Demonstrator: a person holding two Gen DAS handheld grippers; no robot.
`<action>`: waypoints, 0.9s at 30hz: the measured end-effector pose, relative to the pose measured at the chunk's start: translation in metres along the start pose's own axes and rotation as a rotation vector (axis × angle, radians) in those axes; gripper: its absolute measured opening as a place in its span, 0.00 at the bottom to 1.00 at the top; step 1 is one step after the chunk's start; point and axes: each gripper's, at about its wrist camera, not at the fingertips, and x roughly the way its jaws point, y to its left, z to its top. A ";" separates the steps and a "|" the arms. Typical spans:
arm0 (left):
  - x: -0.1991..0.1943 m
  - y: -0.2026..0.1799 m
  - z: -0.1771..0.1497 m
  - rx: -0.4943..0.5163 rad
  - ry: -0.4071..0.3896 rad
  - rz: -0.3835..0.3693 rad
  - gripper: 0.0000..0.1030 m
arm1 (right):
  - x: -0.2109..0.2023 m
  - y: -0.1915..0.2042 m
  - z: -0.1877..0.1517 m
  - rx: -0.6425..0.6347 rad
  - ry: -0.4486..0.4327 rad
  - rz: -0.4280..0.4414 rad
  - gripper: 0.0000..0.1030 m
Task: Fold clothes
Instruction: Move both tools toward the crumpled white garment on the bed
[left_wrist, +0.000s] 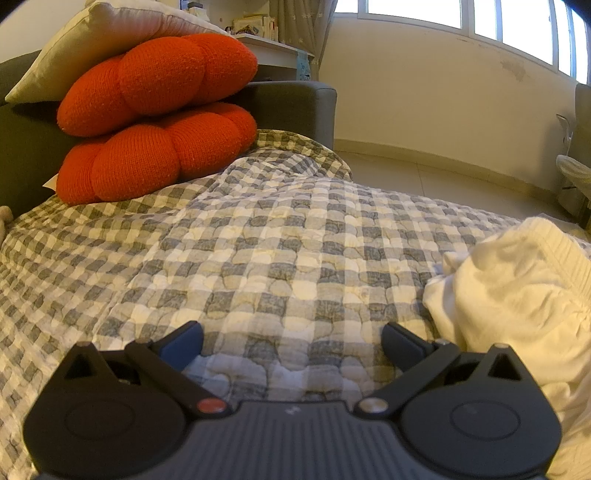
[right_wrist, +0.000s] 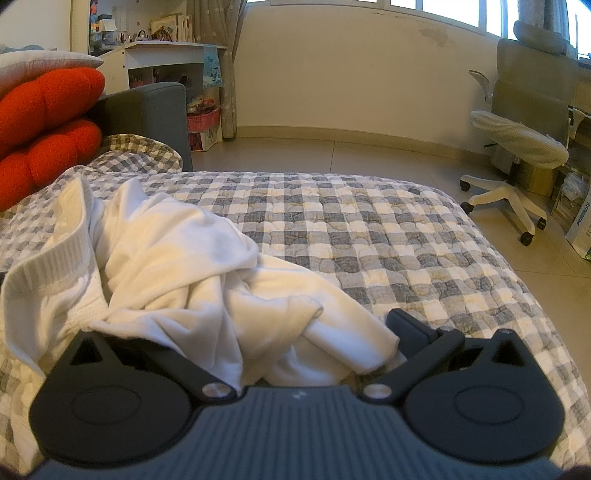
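Right claw (right_wrist: 295, 332) wide open, left finger hidden under crumpled white garment (right_wrist: 177, 266), left claw (left_wrist: 291, 343) open over bare checked quilt (left_wrist: 258, 229), garment cut off at its right edge.

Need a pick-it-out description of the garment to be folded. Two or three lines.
Start at the bed covered by the grey-and-white checked quilt, with two red knitted cushions stacked at its head. In front of the right tool, the crumpled white garment lies in a heap on the quilt. It is the only plain white cloth there, with a ribbed band along one edge.
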 end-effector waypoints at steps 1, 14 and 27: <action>0.000 0.001 0.000 -0.001 0.001 -0.001 1.00 | 0.000 0.000 0.000 0.001 0.000 0.000 1.00; -0.012 0.001 -0.006 0.021 0.001 -0.038 1.00 | 0.000 0.001 0.000 0.008 0.002 0.006 1.00; -0.047 -0.015 -0.028 0.112 -0.024 -0.113 1.00 | -0.007 -0.006 0.000 -0.025 0.028 0.091 1.00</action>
